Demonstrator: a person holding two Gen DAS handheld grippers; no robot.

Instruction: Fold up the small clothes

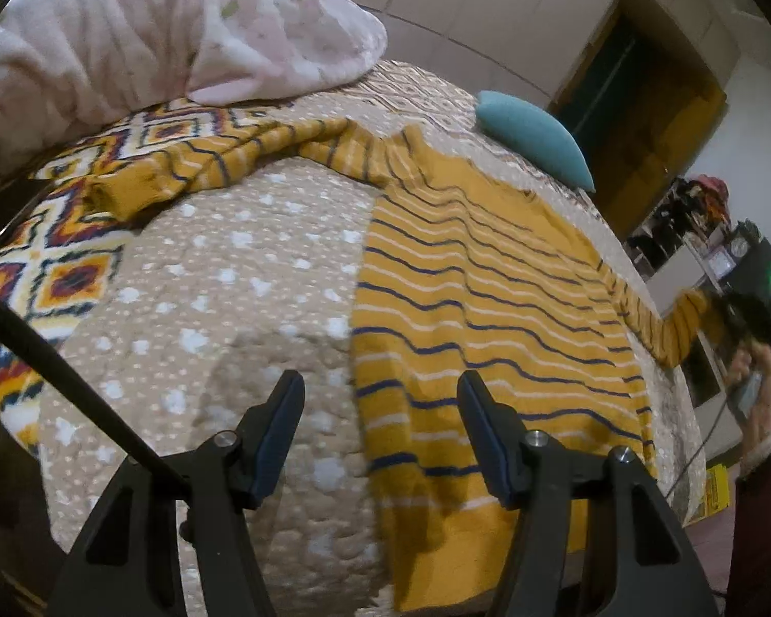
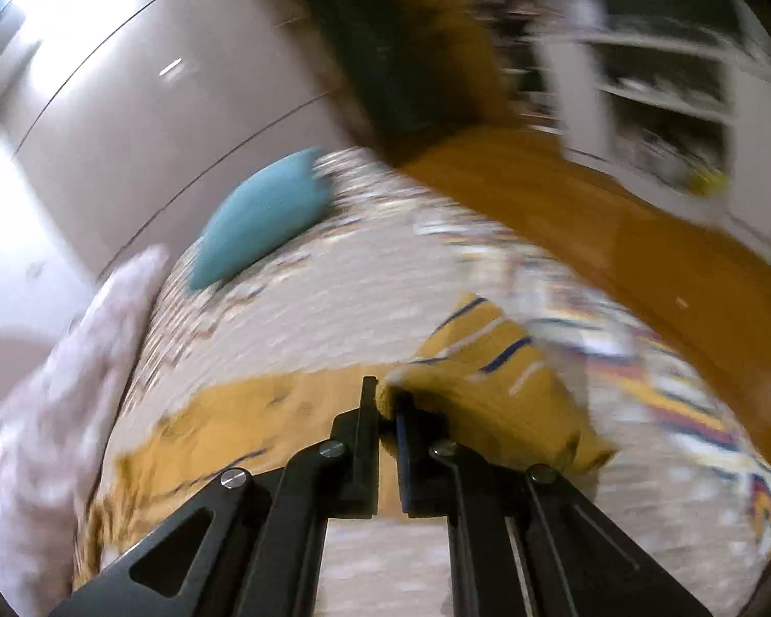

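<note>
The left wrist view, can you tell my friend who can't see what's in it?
A mustard striped sweater lies spread on a dotted beige bedspread, with the open left claw above its hem. At the right edge, the right claw lifts one sleeve off the bed. A pink blanket and a teal pillow lie farther back.

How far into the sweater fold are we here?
Early. Done: the yellow striped sweater lies spread flat on the bed cover, body smooth, far sleeve stretched out. In hand: the right gripper is shut on the near sleeve's cuff, lifted off the bed; the left gripper hangs open above the hem, holding nothing. Left: both sleeves folded in, then the body folded.
</note>
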